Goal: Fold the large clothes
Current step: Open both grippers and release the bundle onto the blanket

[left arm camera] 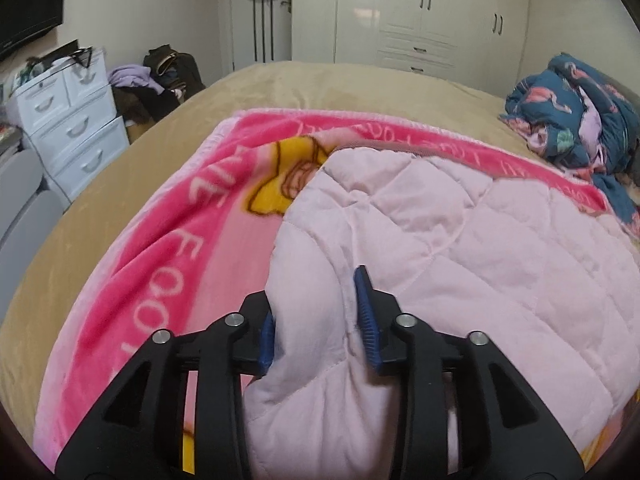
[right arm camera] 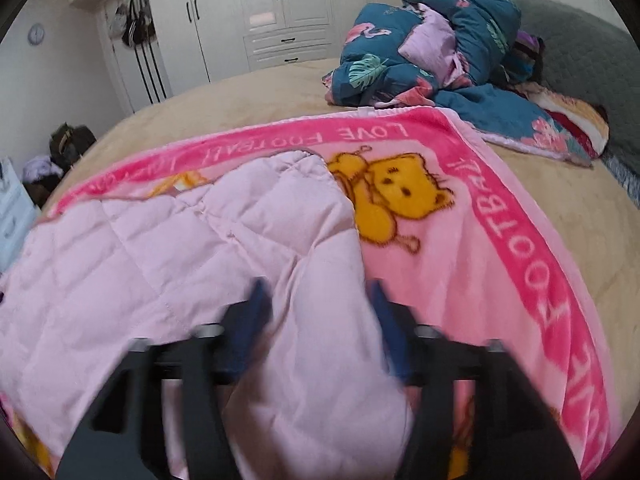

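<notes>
Left wrist view first: our left fingers [left arm camera: 320, 320] stand partly apart with a fold of the pink jacket [left arm camera: 460, 248] bulging up between the blue pads [left arm camera: 366, 308]; the pads flank the cloth loosely, and we see no pinch. Right wrist view shows much the same, though blurred: our right fingers [right arm camera: 320, 320] are spread wider, a padded fold of the jacket [right arm camera: 180, 240] running between them, seemingly not clamped. The jacket lies spread on a pink blanket [left arm camera: 176, 240] with yellow bears [right arm camera: 400, 196] and white lettering, its far hem near the blanket's far border, so we judge a fold has just been laid and the cloth let go. The risk from here, as we see it: puffy quilting springs back, so the fold may open once our fingers leave; and drawing them away while cloth sits between the pads could drag the edge and skew the layers, or catch the blanket beneath and rumple it. The blanket lies on a tan bed [left arm camera: 360, 84], which takes up most of both views. A heap of teal flamingo bedding [right arm camera: 432, 52] sits at the bed's head, well apart from the jacket. Beyond the bed stand white wardrobes [left arm camera: 400, 12]; white plastic drawers [left arm camera: 72, 120] and a pile of clothes and bags [left arm camera: 160, 76] lie along the wall.
</notes>
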The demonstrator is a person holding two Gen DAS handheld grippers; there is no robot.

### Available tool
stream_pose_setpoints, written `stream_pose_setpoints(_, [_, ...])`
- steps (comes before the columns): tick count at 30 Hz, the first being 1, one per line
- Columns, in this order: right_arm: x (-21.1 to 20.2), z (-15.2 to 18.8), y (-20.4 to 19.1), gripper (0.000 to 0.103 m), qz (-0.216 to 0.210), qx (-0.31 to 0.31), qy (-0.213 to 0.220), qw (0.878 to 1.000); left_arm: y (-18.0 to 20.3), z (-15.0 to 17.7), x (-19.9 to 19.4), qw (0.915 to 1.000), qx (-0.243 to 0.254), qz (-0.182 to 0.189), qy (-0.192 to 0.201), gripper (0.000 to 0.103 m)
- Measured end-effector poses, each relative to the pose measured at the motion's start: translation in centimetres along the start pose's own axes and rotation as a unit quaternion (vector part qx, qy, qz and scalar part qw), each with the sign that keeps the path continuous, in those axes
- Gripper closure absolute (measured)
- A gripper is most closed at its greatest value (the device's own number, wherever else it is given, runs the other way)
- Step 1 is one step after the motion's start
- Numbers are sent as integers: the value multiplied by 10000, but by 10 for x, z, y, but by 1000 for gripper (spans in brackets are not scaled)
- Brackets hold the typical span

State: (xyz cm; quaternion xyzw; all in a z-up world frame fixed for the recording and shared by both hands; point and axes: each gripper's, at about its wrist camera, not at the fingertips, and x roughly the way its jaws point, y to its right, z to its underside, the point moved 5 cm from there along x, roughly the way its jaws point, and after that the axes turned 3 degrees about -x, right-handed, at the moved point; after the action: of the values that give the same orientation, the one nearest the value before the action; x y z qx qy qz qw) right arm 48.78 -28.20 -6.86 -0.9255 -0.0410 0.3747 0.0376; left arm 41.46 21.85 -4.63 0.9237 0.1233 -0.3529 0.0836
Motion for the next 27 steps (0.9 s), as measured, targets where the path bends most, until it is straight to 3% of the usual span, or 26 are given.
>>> stream_pose_setpoints(1, [-7,0,1,19,-73,75,57,9999,-2,0,-6,10000,-7,3,11,62])
stream_pose_setpoints(2, [-17,2,2,16,-130,149,130,9997,-3,0,-12,10000,-34,12,29,46])
stream_pose_setpoints(3, [-27,2,2,12,-228,179,208,9994,-3,0,-18,10000,-58,53,49,39])
stream_pose_setpoints(4, [-35,2,0,9,-299,184,252,9991,-2,0,-22,9999,-73,91,78,39])
stream_pose_setpoints(5, [-45,3,-2,7,-383,179,303,9986,-2,-1,-27,9998,-80,120,117,37])
stream_pose_setpoints(9, [-86,5,-14,4,-578,2,554,9968,1,-1,-58,9990,-105,314,293,9])
stream_pose_setpoints(15, [-140,11,-27,4,-622,-269,930,9934,6,6,-99,9980,-28,460,443,9])
stream_pose_setpoints(27, [-200,33,-39,4,-757,-408,1155,9896,16,42,-149,9972,217,500,511,9])
